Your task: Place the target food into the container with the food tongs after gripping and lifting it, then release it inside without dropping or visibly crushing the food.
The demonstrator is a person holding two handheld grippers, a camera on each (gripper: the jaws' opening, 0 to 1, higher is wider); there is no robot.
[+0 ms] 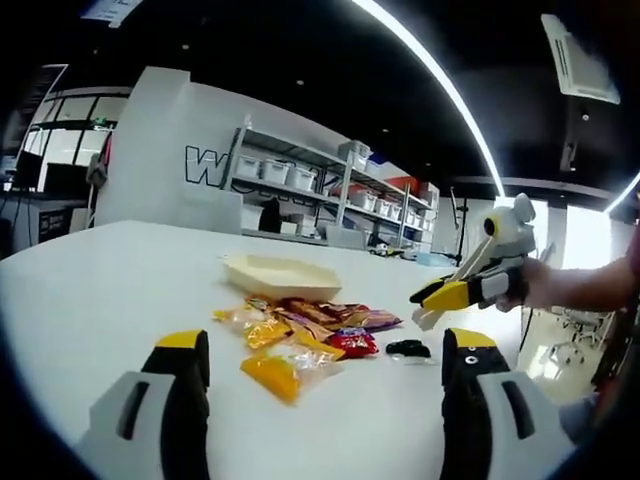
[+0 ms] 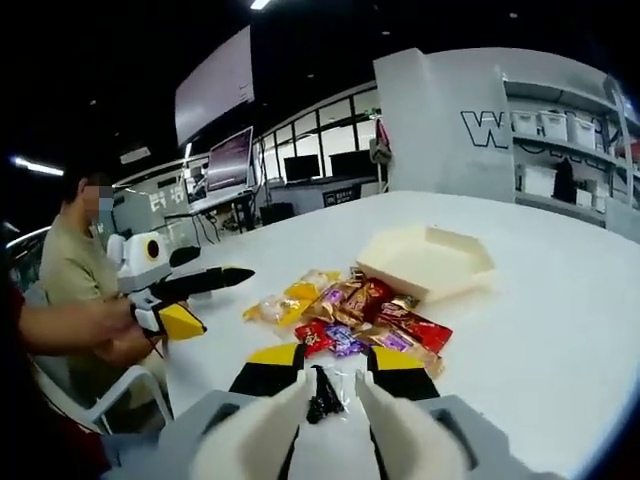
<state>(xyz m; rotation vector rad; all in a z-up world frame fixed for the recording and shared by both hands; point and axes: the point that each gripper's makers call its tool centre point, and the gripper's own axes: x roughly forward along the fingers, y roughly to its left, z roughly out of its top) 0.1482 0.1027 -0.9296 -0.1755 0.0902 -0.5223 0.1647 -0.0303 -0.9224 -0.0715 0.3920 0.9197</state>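
My tongs (image 2: 325,415) run off the bottom edge, and I can't tell if their tips touch the small black thing (image 2: 324,393). The words on the snack packets (image 2: 372,318) are too small to read.

The white counter (image 1: 90,300) carries a cream container (image 1: 282,275), a heap of wrapped snacks (image 1: 300,325) beside it (mixed colours), and a small black item (image 1: 408,349).

Glossy crinkled foil snack packets (image 2: 372,318); matt cream container (image 2: 428,262); smooth white table (image 2: 560,330).
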